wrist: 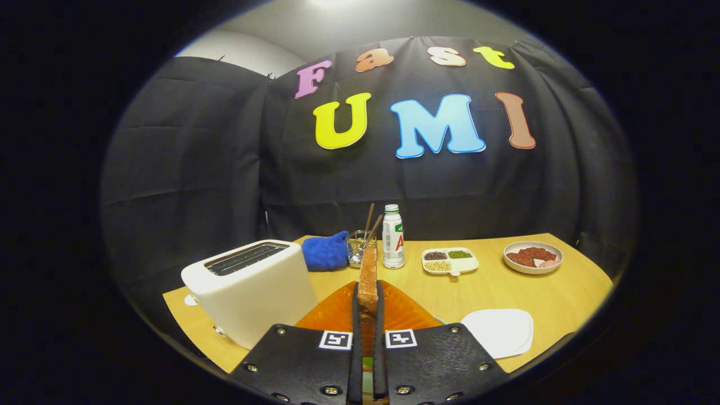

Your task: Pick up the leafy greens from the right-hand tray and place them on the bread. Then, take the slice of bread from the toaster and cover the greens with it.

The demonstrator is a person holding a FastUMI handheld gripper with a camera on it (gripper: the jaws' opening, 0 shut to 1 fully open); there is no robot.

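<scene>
My gripper (367,315) is shut on a slice of toasted bread (368,278), which stands on edge between the two fingers and rises above their tips. Under the fingers lies an orange board (405,312). A sliver of green (367,364) shows low in the gap between the fingers; I cannot tell what it is. The white toaster (253,289) stands just left of the fingers, its slots dark. A white tray (500,332) lies right of the fingers on the wooden table (506,292), with nothing on it.
Beyond the fingers stand a glass holder with sticks (360,244), a blue mitt (326,252) and a white bottle (393,236). Further right sit a divided dish of grains (450,261) and a bowl of reddish pieces (532,257).
</scene>
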